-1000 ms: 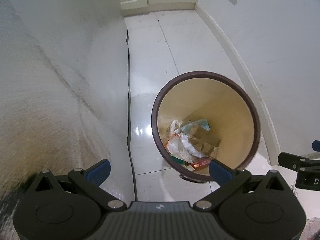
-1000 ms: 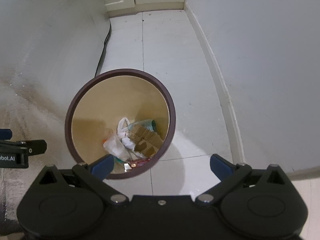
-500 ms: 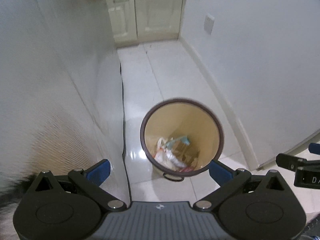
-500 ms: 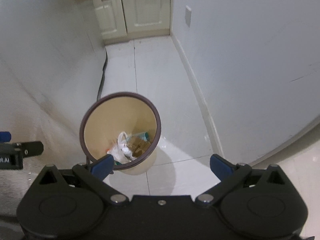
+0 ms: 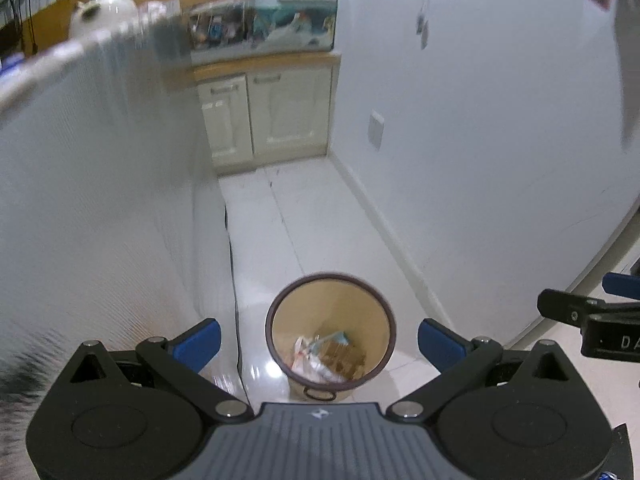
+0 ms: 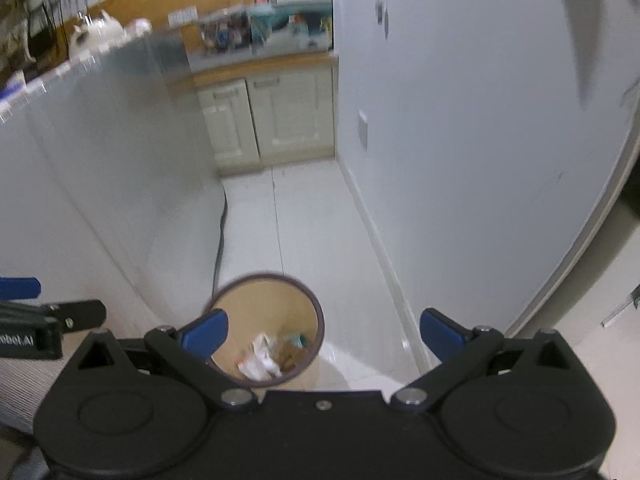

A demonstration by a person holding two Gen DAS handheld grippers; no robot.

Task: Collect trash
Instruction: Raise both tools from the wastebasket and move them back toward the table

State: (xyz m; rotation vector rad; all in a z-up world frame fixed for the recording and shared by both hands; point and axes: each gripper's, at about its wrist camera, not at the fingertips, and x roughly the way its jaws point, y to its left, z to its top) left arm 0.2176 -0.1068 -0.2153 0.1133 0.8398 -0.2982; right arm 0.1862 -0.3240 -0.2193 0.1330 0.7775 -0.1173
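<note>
A beige trash bin with a dark brown rim stands on the white tiled floor far below me, also in the right wrist view. Crumpled white paper, cardboard and wrappers lie at its bottom, seen too in the right wrist view. My left gripper is open and empty, high above the bin. My right gripper is open and empty, also high above it. The right gripper shows at the left view's right edge.
A tall white appliance side stands at the left, with a black cable running down beside it. A white wall with a socket is at the right. Cream cabinets with a cluttered counter close the far end.
Both grippers have risen far above the bin, which now looks much smaller. The cabinets and counter have come into view. Both stay open and empty.
</note>
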